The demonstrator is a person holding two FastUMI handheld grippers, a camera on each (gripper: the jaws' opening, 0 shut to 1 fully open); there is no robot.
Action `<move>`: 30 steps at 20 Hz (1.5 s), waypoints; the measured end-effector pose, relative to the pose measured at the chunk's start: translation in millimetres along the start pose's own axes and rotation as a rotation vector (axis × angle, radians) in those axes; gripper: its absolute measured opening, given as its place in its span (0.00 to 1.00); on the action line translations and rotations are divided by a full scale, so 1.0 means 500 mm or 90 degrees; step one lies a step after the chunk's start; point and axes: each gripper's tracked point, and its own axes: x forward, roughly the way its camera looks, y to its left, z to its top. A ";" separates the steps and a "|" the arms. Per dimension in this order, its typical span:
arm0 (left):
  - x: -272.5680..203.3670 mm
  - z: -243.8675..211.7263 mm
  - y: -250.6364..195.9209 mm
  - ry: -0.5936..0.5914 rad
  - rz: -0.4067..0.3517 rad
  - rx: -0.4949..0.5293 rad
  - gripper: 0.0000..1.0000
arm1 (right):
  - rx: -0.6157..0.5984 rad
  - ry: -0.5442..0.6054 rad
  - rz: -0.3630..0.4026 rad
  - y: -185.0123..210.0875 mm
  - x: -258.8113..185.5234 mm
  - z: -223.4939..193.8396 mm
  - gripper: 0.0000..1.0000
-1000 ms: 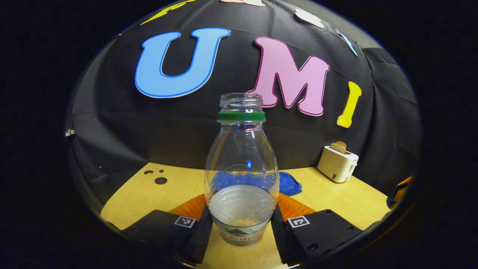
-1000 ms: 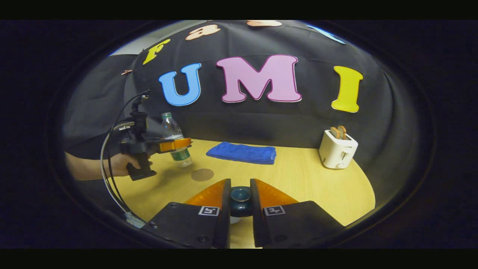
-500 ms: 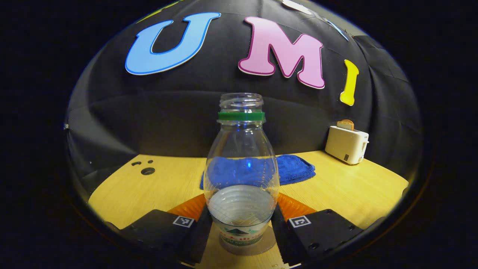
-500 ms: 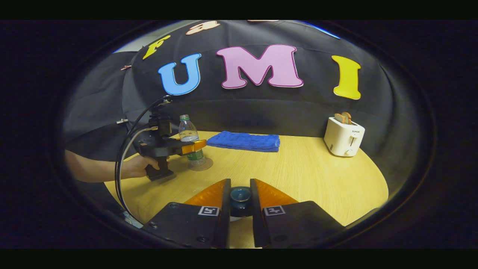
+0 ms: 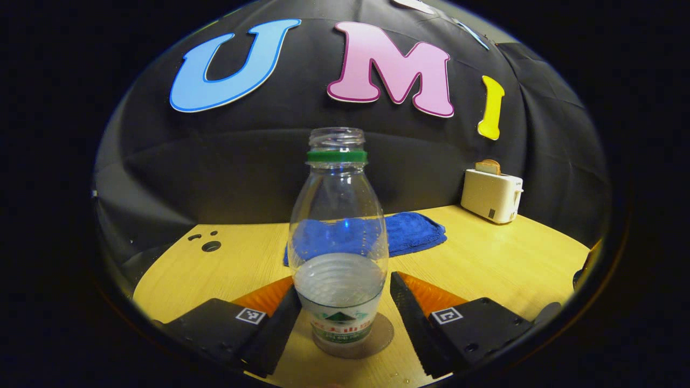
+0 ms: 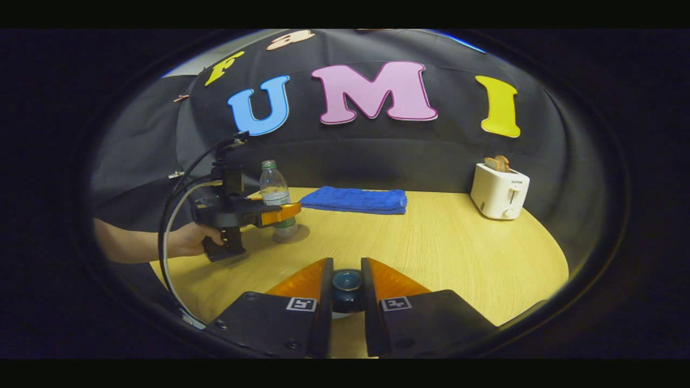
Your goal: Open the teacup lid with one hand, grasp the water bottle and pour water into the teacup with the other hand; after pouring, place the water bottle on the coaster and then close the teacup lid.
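Bottle (image 5: 338, 253) stands upright on the round coaster (image 5: 377, 337) on the table (image 5: 485, 269), uncapped and partly filled. The left gripper (image 5: 345, 318) is spread apart, its fingers clear of the bottle on both sides. The right gripper (image 6: 346, 293) is clamped on the dark knob of the teacup lid (image 6: 346, 288). A blue towel (image 6: 356, 199) and a toaster (image 6: 498, 188) sit farther back.

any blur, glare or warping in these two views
Left gripper view: sharp, the bottle bulges from fisheye, a small blue glint on its glass, the towel showing warped through it. Right gripper view: dimmer, the table edge curves, the lid is softly focused between the fingers.
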 end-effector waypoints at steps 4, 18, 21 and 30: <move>-0.071 -0.016 0.009 0.012 0.002 -0.043 0.95 | -0.002 -0.007 0.002 -0.002 0.000 0.006 0.28; -0.333 -0.087 0.054 0.051 0.099 -0.120 0.95 | -0.021 -0.022 0.035 0.041 0.048 -0.078 0.23; -0.342 -0.091 0.047 0.052 0.100 -0.133 0.95 | -0.023 -0.018 0.037 0.043 0.057 -0.090 0.28; -0.342 -0.093 0.037 0.052 0.099 -0.139 0.95 | -0.034 -0.015 0.047 0.049 0.057 -0.104 0.34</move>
